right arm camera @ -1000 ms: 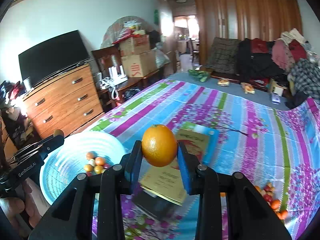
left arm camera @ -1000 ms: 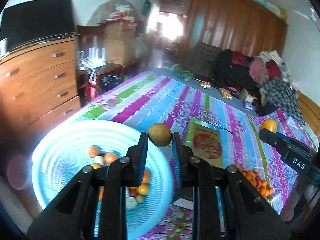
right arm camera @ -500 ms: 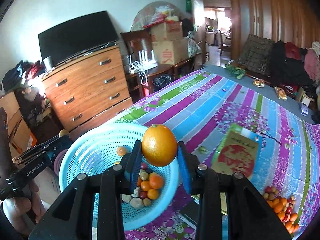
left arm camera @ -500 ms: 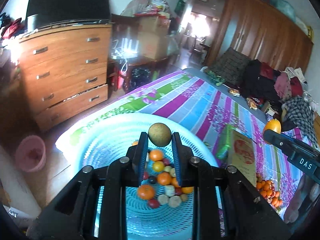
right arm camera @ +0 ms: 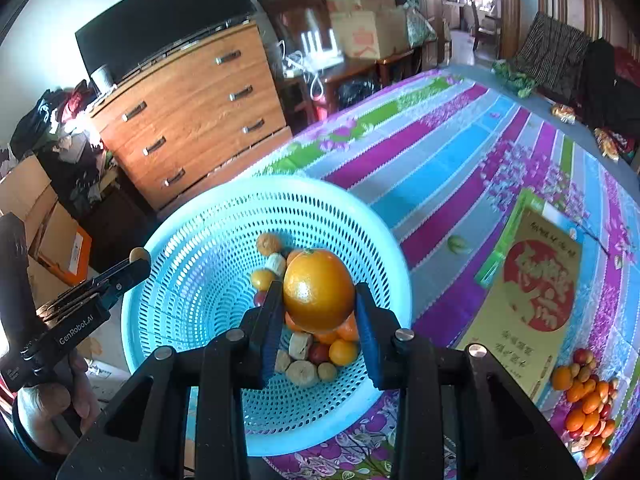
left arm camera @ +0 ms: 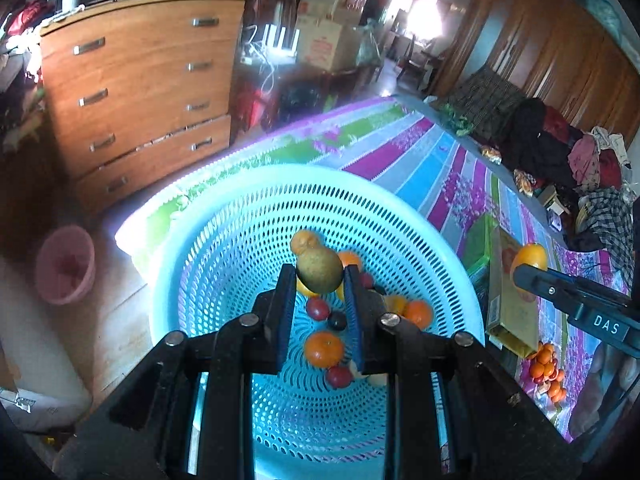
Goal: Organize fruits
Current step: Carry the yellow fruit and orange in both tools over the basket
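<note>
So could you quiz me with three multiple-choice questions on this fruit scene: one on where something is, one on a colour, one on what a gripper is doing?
1. Where does the loose pile of small fruits lie?
A. On the striped cloth, outside the basket
B. On the dresser
C. On the yellow box

2. What colour is the perforated basket?
A. Pink
B. Light blue
C. Green

3. What is the right gripper doing?
A. Standing open and empty
B. Clamping an orange
C. Clamping a brown fruit

Answers:
1 A, the pile sits on the cloth beside the yellow box.
2 B, its rim and wall are light blue.
3 B, the orange sits pinched between its pads above the basket.
</note>
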### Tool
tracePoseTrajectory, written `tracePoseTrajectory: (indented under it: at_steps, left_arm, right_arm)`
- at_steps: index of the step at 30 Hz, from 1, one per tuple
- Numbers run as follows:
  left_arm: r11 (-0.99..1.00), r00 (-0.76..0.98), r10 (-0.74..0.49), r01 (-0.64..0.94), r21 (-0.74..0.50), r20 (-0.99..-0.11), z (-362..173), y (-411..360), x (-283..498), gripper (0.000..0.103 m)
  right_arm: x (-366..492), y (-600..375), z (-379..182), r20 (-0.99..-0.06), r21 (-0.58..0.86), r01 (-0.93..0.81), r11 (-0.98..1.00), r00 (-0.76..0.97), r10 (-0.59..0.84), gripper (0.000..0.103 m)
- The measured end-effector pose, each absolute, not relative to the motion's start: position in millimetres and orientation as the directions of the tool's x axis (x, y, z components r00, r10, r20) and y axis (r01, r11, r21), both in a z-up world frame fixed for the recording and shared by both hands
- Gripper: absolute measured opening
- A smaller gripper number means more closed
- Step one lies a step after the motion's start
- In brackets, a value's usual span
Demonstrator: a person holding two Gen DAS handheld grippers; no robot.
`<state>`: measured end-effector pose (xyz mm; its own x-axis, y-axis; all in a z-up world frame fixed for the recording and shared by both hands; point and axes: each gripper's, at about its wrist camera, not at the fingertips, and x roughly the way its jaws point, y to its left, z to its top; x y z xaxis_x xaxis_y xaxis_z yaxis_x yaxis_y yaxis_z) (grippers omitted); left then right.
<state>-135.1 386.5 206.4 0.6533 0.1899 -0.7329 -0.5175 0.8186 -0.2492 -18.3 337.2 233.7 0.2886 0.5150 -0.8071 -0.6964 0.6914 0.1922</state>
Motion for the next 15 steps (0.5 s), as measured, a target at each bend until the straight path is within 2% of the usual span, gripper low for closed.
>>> tracePoseTrajectory:
  at_steps: [15]
  left_arm:
    - [0.817,0.624,0.137,-0.511,-0.269,-0.769,192,392,-130,0.025]
  right_arm:
    - [-19,348,219,-0.83,0.19,-0.697,0.691,0.261,0.492,0.038]
